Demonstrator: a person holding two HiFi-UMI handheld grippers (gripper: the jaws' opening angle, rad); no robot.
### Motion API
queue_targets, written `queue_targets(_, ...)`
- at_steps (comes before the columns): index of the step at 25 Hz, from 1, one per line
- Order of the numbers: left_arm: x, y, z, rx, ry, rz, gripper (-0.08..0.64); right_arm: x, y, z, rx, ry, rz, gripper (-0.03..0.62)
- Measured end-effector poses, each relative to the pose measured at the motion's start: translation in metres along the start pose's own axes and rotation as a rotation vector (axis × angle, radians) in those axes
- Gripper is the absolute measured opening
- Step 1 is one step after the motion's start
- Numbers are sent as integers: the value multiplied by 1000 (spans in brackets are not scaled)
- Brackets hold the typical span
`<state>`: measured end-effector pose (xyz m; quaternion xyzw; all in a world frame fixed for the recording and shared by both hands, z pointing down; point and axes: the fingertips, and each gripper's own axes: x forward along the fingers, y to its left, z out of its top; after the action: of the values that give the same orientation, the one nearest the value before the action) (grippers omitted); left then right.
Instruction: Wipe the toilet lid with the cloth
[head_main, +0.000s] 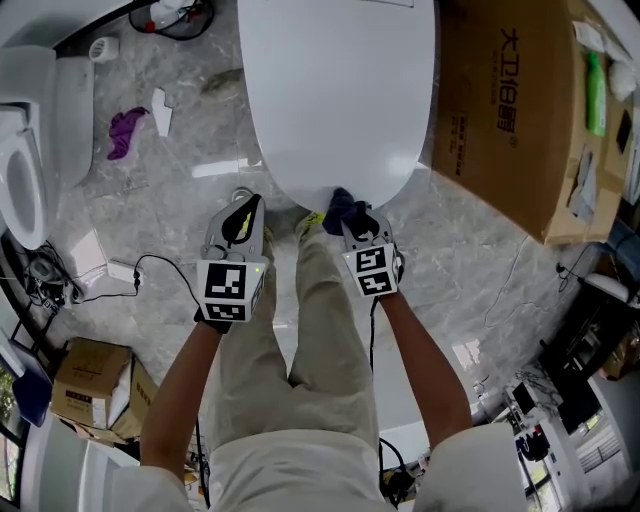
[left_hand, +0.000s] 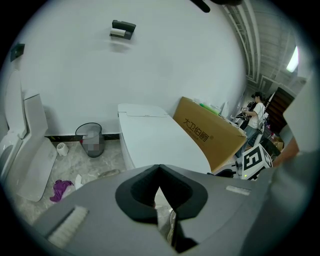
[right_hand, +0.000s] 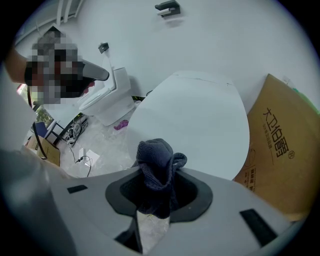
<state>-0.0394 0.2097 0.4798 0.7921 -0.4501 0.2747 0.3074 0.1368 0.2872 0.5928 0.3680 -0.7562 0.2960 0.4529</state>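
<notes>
Cloth (right_hand: 156, 167) bunched in right gripper (head_main: 352, 220) jaws, toilet lid (head_main: 335, 90) cropped

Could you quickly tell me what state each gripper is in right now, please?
Left gripper: closed, holding nothing.
Right gripper: closed on the dark blue cloth.

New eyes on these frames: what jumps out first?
The big white oval toilet lid fills the top centre of the head view, closed. At its near edge the right gripper is shut on a bunched dark blue cloth; the left gripper hangs beside it, shut and empty. A large brown cardboard box stands to the lid's right in that view.
</notes>
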Motion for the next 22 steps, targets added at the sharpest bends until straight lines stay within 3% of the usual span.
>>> queue_targets(14,6,-13,2,12,6,-21,0,-10,-27,-24,24,33,-49,110)
queue_targets(22,-12,-33,31,32,5,-42,0,-29,-48,-45,78,135,-99,110)
